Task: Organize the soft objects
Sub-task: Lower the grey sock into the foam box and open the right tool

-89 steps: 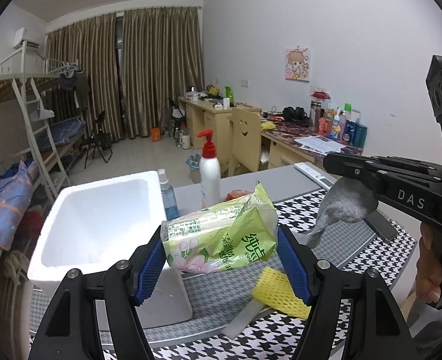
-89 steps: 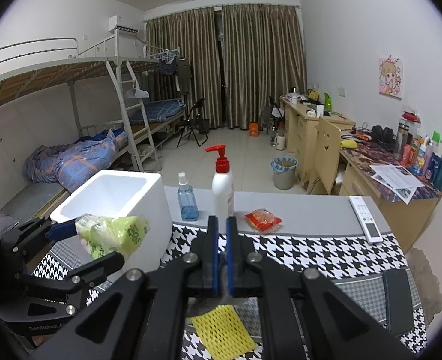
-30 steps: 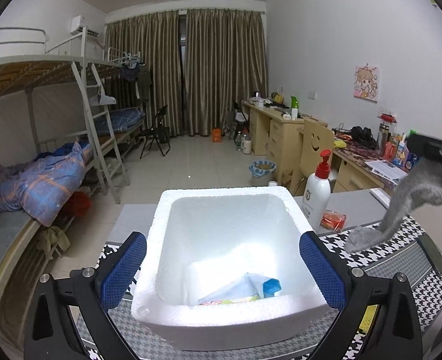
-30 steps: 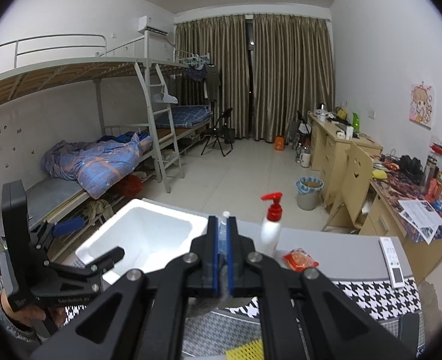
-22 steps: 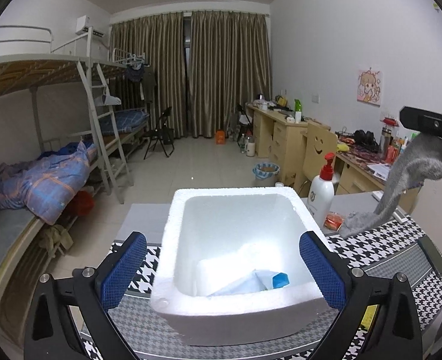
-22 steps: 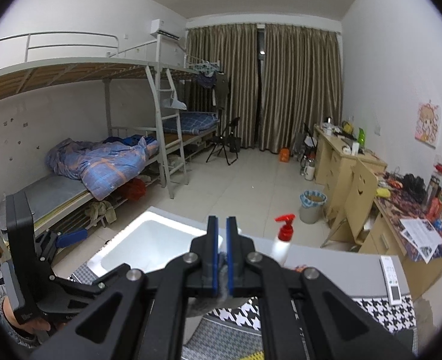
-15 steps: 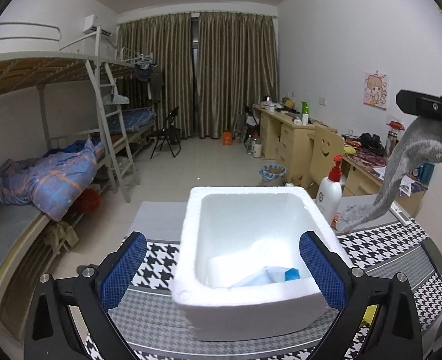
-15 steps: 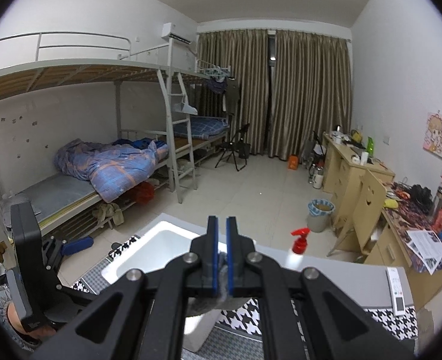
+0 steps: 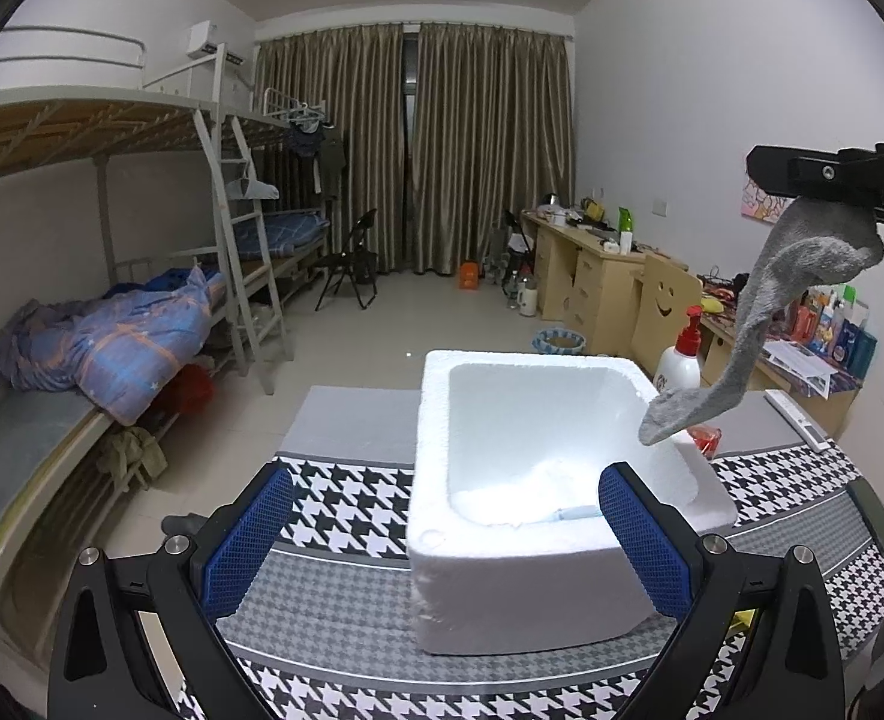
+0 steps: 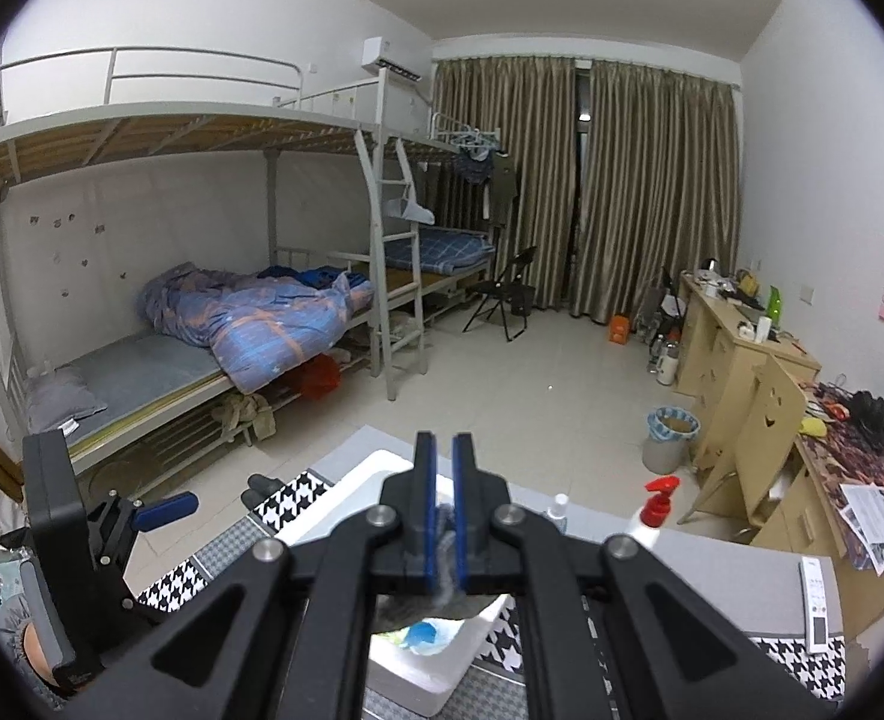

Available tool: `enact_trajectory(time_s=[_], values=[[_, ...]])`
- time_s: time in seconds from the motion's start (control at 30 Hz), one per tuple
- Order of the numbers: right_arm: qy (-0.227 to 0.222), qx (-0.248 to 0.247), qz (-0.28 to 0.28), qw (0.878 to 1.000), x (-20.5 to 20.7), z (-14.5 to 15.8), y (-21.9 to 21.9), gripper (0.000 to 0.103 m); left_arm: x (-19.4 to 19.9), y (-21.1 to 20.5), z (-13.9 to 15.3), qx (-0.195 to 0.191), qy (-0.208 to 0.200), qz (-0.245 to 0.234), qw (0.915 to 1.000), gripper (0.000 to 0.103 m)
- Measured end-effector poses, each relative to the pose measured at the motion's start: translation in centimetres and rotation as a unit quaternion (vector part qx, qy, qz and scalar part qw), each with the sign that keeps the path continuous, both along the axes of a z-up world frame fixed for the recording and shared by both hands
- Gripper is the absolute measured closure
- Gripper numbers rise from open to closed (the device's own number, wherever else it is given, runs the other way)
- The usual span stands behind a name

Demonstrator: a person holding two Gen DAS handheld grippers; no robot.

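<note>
The right gripper [image 10: 441, 516] pinches a grey sock [image 9: 766, 324] that dangles over the right rim of the white foam box [image 9: 538, 564]. The left gripper [image 9: 442, 540] gapes wide and empty, near the box on the table [image 9: 334, 606].

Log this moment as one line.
left tongs: open, empty | right tongs: shut on grey sock | sock dangling over foam box

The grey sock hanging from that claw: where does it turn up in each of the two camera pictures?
Left wrist view: grey sock dangles at right, its toe over the white foam box.
Right wrist view: only a grey scrap shows, pinched in the right claw.
Shared landmark: the red-pump bottle.
</note>
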State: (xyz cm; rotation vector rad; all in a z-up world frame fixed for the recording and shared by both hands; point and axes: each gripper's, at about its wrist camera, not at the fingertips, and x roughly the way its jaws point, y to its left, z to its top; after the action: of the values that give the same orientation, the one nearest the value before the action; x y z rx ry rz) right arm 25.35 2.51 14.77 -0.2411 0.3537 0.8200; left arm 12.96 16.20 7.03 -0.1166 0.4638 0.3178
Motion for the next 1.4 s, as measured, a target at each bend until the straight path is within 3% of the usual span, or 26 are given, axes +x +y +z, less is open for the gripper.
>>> enact_trajectory(time_s=[0.7,1.4], values=[[0.034,-0.052,0.021,0.998,0.8,-2.8,3.5,0.096,-1.1,2.1,-0.7,-0.013,-0.001,0.023,0.9997,0.001],[0.092,-0.119,0.029,0.988,3.3,-6.4,5.9,0.096,-1.7,2.7,-1.6,-0.021,0.001,0.025,0.9994,0.001]])
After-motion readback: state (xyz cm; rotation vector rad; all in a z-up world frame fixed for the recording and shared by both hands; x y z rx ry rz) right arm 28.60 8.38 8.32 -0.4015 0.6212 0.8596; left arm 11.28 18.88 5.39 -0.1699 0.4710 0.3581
